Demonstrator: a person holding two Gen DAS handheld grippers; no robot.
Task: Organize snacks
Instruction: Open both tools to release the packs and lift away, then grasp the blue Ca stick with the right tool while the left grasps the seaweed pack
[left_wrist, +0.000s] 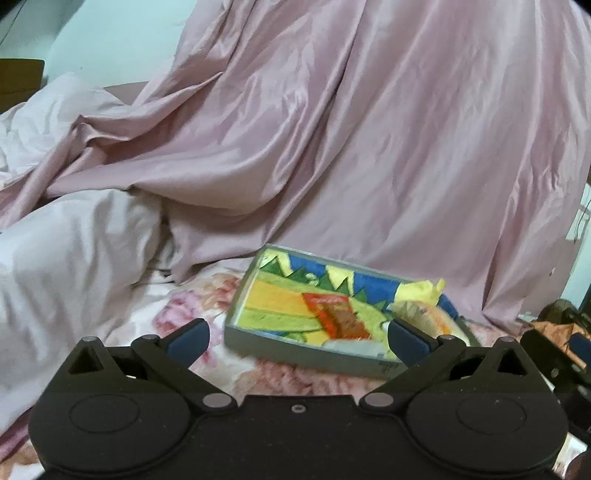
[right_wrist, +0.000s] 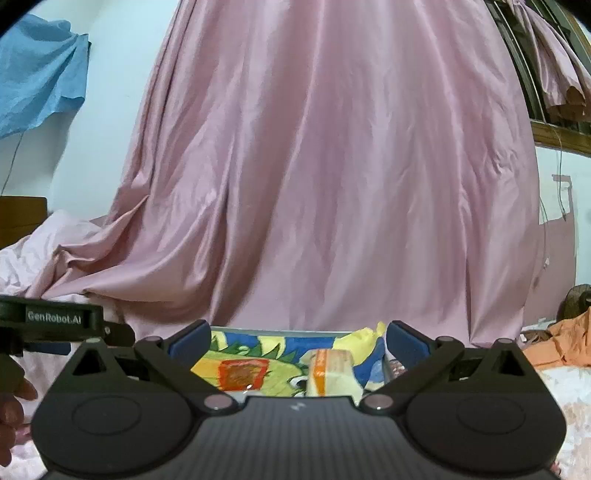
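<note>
Plainly, shallow grey cardboard tray (left_wrist: 295, 354) with bright cartoon lining on floral bedspread (left_wrist: 192, 306), orange-red snack packet (left_wrist: 336, 314) flat inside, pale wrapped snack (right_wrist: 332, 373) beside it, left gripper (left_wrist: 297, 334) and right gripper (right_wrist: 297, 339) both spread apart, empty.

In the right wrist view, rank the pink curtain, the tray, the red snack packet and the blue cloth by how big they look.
1. pink curtain
2. blue cloth
3. tray, though the tongs hide part
4. red snack packet
</note>
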